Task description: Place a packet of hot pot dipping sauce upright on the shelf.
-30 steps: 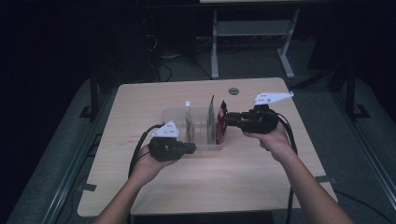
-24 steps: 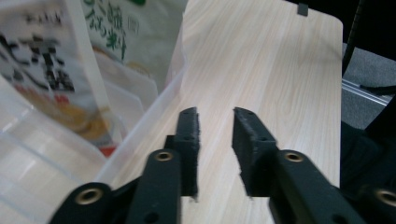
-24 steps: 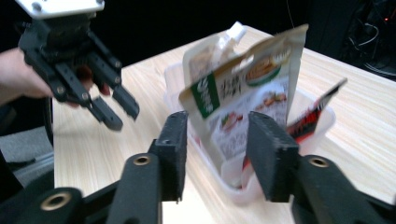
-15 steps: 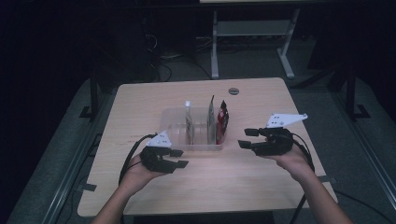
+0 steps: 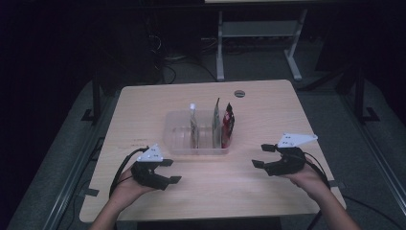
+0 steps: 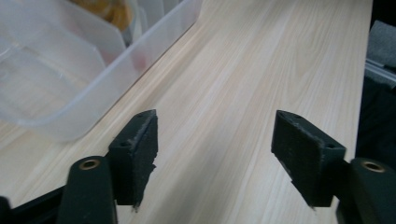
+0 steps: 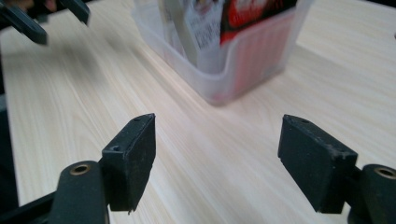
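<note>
While the clear plastic bin (image 5: 172, 143) with its packets (image 5: 228, 125) stands at the middle of the table (image 5: 268, 110), our left gripper (image 5: 168, 171) and right gripper (image 5: 262, 155) rest near it on each side, jaws just opened wide, nothing between them.

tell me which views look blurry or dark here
High view: dim overall, the floor around the table nearly black. Right gripper view: bright, but the other gripper at top left is smeared and the clear bin soft. Left gripper view: the bin is out of focus.
</note>
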A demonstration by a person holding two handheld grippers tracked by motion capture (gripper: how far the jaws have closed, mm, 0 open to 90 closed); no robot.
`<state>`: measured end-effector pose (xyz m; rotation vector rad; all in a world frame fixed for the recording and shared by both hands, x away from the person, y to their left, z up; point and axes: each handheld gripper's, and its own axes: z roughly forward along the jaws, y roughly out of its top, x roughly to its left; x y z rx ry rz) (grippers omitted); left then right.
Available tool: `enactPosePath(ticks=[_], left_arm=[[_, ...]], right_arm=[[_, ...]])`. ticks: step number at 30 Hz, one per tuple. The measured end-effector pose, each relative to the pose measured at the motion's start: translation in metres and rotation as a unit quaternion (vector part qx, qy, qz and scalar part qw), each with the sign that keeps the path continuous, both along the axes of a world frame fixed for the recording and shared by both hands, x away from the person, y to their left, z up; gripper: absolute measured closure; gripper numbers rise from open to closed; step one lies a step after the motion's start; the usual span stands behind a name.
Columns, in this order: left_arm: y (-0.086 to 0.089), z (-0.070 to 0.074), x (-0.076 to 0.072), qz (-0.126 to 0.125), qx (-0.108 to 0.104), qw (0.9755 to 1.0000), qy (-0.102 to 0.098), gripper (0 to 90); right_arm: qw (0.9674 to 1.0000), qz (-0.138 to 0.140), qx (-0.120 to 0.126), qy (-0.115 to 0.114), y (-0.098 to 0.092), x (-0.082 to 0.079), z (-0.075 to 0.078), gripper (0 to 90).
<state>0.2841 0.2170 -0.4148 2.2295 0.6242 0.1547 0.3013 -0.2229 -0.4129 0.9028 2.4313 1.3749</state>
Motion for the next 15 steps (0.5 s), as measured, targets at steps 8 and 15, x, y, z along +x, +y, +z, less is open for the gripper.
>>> enactPosePath(ticks=[8,15], left_arm=[[0.016,-0.013,-0.010,0.011,0.014,0.9998,0.000,20.1],[0.025,-0.029,-0.006,0.010,0.055,0.9984,0.002,19.8]], right_arm=[[0.9993,-0.028,-0.025,0.008,-0.013,-0.011,-0.022,20.2],[0.9983,-0.023,-0.052,0.011,-0.021,-0.013,-0.032,18.6]])
